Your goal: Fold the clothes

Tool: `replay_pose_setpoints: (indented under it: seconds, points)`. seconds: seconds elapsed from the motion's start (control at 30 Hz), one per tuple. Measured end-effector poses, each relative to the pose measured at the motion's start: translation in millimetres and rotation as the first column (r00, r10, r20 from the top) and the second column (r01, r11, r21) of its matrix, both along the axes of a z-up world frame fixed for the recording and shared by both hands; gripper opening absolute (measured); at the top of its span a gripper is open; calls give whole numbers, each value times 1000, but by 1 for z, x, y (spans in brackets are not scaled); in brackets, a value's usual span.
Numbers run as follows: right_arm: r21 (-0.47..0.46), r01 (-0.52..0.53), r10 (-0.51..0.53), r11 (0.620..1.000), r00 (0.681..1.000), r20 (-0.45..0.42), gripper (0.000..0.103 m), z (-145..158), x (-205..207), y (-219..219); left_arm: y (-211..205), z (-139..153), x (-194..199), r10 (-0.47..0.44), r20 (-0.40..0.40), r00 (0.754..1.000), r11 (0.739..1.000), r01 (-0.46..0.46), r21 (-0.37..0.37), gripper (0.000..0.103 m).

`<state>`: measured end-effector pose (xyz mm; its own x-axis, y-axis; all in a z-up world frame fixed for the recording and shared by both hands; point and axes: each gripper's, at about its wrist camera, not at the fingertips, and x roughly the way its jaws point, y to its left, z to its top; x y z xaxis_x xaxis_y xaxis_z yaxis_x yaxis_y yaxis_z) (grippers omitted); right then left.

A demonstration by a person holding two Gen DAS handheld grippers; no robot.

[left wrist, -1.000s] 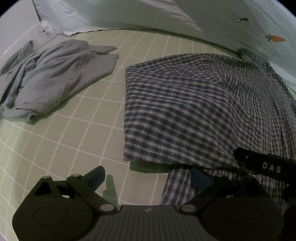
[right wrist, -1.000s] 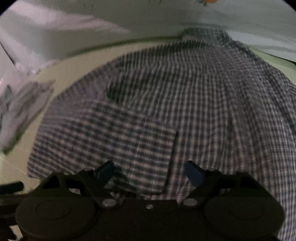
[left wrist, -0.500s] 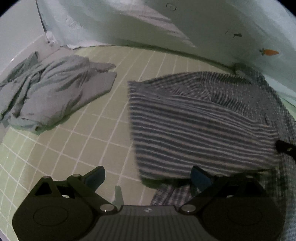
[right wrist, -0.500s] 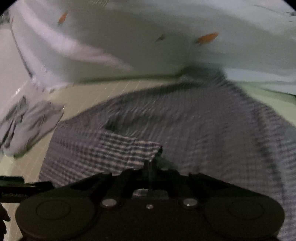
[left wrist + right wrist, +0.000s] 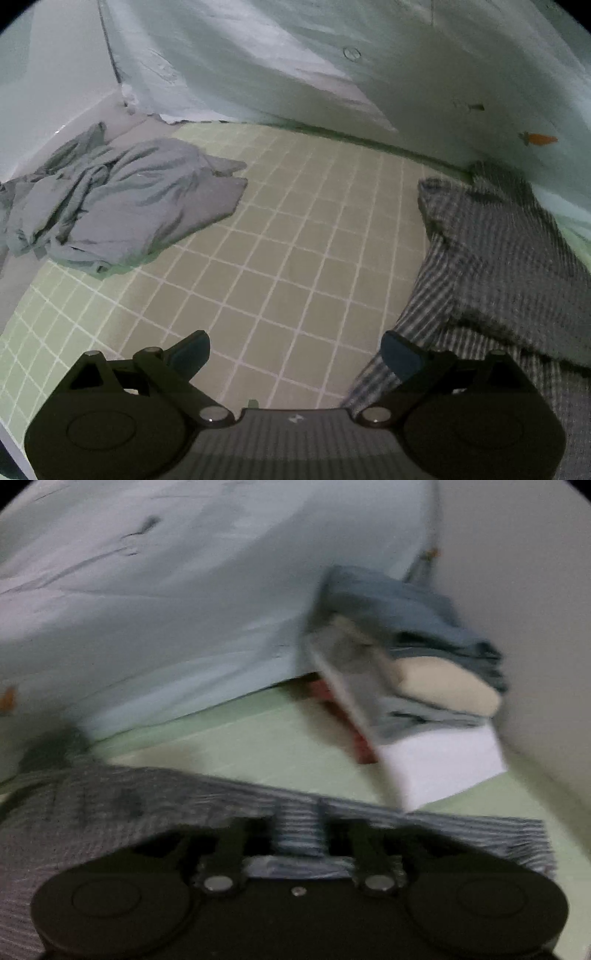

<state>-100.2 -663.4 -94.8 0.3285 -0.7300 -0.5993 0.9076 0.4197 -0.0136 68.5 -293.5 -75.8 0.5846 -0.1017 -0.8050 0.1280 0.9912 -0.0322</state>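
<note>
The dark plaid cotton shirt point(image 5: 498, 258) lies right of the empty, wide-apart left claw point(image 5: 295, 345). The right claw point(image 5: 295, 829), its jaws just opening, loosely straddles the shirt's edge.

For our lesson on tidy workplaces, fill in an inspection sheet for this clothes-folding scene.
Surface: green checked cover, lying flat.
Job's things: plaid shirt on the right, rumpled; grey garment crumpled at far left; folded stack by the wall.
Clutter: white block under the stack, something red beside it, too blurred to identify.
Grippers: left gripper open and empty above the cover; right gripper jaws have just been opening, shirt fabric between them, not visibly pinched.
Cables: nothing seen.
Surroundings: pale blue cloth with carrot prints behind the cover; plain wall.
</note>
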Motion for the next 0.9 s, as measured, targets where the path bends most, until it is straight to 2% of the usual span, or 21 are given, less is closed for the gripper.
replay_pose_setpoints:
  seconds: [0.03, 0.1, 0.2, 0.27, 0.4, 0.53, 0.63, 0.7, 0.9]
  points:
    - [-10, 6, -6, 1000, 1000, 26, 86, 2, -9, 1, 2, 5, -4, -4, 13, 1000, 1000, 4, -5, 98]
    - [-48, -13, 17, 999, 996, 92, 91, 6, -24, 14, 5, 13, -14, -18, 39, 999, 1000, 18, 0, 98]
    - [-38, -98, 103, 994, 986, 135, 103, 1, -32, 39, 10, 22, -33, -52, 60, 997, 998, 50, 33, 99]
    - [-34, -151, 155, 988, 976, 155, 103, -3, -35, 58, 16, 25, -46, -71, 57, 996, 997, 69, 46, 99]
    - [26, -255, 246, 967, 952, 182, 103, -15, -35, 110, 34, 26, -64, -94, 50, 994, 995, 93, 29, 99]
    - [90, -366, 345, 926, 919, 190, 103, -17, -25, 164, 54, 20, -72, -114, 64, 991, 993, 115, -7, 99]
    - [65, -446, 437, 893, 892, 115, 103, -14, -7, 210, 73, 14, -71, -136, 50, 990, 989, 138, -56, 99]
    - [67, -467, 462, 882, 884, 76, 103, -9, 4, 241, 87, 10, -69, -160, 35, 987, 984, 162, -69, 99]
    - [54, -450, 451, 891, 892, -14, 103, -6, 39, 335, 131, -3, -53, -235, 6, 972, 967, 234, -100, 99]
